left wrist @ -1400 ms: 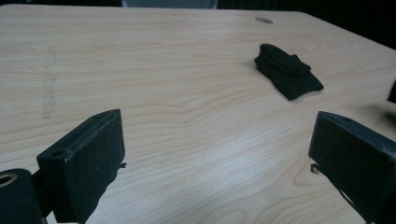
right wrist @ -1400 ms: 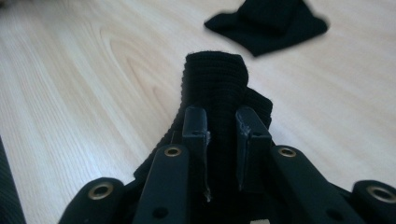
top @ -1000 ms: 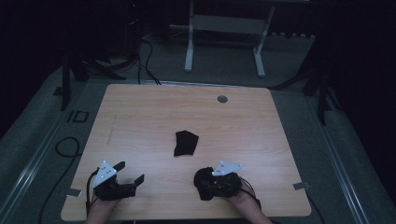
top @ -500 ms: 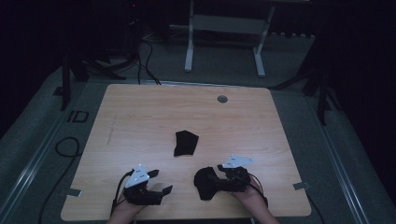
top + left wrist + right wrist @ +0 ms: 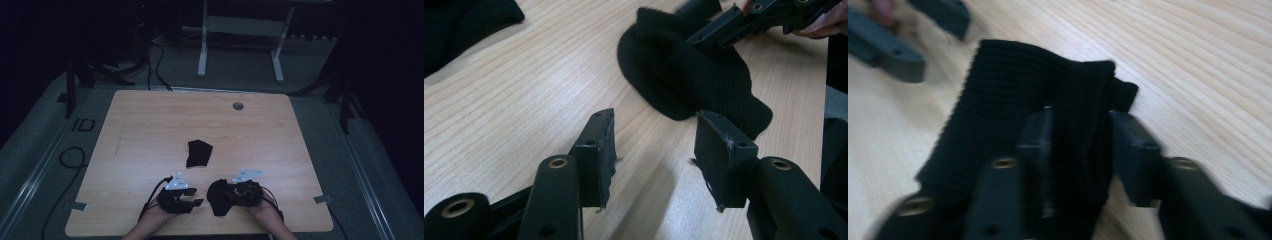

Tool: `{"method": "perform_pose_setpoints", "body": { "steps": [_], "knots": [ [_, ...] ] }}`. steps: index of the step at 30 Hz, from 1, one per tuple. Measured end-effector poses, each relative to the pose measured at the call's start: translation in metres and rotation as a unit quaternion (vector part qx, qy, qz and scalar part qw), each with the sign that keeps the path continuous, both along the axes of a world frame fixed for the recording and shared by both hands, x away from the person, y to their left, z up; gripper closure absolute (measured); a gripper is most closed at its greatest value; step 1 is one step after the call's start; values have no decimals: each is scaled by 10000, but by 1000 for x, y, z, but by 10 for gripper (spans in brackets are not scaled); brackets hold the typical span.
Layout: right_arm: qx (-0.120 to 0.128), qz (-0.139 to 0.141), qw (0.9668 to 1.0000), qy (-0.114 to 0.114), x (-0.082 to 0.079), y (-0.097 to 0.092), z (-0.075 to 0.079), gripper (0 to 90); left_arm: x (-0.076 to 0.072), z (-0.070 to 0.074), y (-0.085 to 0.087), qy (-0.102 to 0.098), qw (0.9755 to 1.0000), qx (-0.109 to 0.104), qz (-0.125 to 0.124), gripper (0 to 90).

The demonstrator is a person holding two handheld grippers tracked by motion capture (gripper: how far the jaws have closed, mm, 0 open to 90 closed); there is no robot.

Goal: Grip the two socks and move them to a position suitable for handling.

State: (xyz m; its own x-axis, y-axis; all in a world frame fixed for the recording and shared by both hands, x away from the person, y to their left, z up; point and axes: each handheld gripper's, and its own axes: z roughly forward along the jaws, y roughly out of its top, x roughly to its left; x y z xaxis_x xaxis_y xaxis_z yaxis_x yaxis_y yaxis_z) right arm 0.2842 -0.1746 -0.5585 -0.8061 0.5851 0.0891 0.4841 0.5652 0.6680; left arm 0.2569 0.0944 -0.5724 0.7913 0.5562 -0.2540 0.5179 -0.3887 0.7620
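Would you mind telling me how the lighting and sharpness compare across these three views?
High view: dim, with the room beyond the table nearly black, and the two black cloths show no texture. Left gripper view: bright and sharp, the knit of the cloth shows clearly. Right gripper view: bright but soft, its jaws and the left gripper at top left are blurred.

Beyond the folded black cloth the bench lies bare up to a small round grommet. Nearer than that cloth, a second black knit piece and the two grippers crowd the front edge.
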Motion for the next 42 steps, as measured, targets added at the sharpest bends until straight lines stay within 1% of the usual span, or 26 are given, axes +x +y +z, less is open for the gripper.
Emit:
{"method": "perform_pose_setpoints", "body": {
  "steps": [1,3,4,5,6,7,10,12,13,15,17,21,22,23,24,27,29,30,31,32,33,35,37,39,41,42],
  "knots": [
    [-30,30,10000,-67,-1,1,0,795,0,0,1,5,10000,-16,25,509],
    [-158,56,9996,-214,-5,5,3,822,0,0,3,2,9999,-104,9,508],
    [-91,135,9996,-222,-6,5,6,824,0,1,4,-27,9999,-122,22,508],
    [-91,135,9996,-222,-6,5,6,824,0,1,4,-27,9999,-122,22,507],
    [-45,183,9994,-277,-8,6,9,825,0,2,7,-64,9997,-244,-26,507],
    [84,280,9989,-376,-12,6,18,824,0,3,8,-70,9996,-285,-40,507],
    [359,419,9972,-502,-16,4,33,824,0,6,11,-124,9989,-433,-145,505],
    [517,583,9948,-652,-20,3,46,824,0,9,14,-150,9981,-555,-230,494],
    [603,649,9937,-689,-22,3,51,823,0,10,15,-206,9978,-576,-240,494],
    [742,792,9912,-758,-26,2,62,823,0,14,19,-318,9973,-603,-286,490],
    [887,904,9888,-784,-30,2,72,823,1,16,23,-438,9970,-579,-259,490],
    [1135,1211,9829,-802,-42,4,87,823,4,19,28,-438,9958,-758,-253,493],
    [1158,1282,9818,-785,-45,6,88,822,4,20,27,-441,9953,-813,-270,493],
    [1176,1331,9810,-775,-47,8,88,822,3,22,27,-454,9939,-943,-334,493],
    [1164,1360,9808,-772,-48,10,87,822,1,25,26,-492,9933,-968,-397,492],
    [1051,1354,9823,-753,-47,13,82,822,-4,31,24,-675,9912,-966,-595,491],
    [1015,1364,9831,-681,-45,14,77,821,-5,34,22,-713,9895,-1035,-716,490],
    [1015,1364,9831,-681,-45,14,77,821,-5,34,22,-713,9895,-1035,-716,490],
    [1003,1370,9837,-591,-42,15,73,819,-5,34,19,-749,9879,-1042,-868,490],
    [985,1388,9837,-572,-40,15,72,819,-5,34,19,-749,9879,-1042,-868,486],
    [972,1371,9843,-548,-40,15,70,819,-5,34,16,-766,9880,-994,-902,467],
    [985,1352,9844,-548,-38,15,69,819,-5,34,15,-742,9876,-1013,-943,465],
    [998,1305,9852,-488,-35,15,67,819,-5,35,12,-731,9865,-1051,-1021,466],
    [1023,1296,9851,-472,-34,15,66,819,-5,36,11,-734,9860,-1062,-1057,499],
    [1028,1277,9854,-471,-34,15,66,819,-5,37,9,-754,9848,-1107,-1109,509],
    [1037,1287,9852,-452,-33,15,66,819,-5,38,8,-759,9840,-1118,-1161,539]
  ]
}}
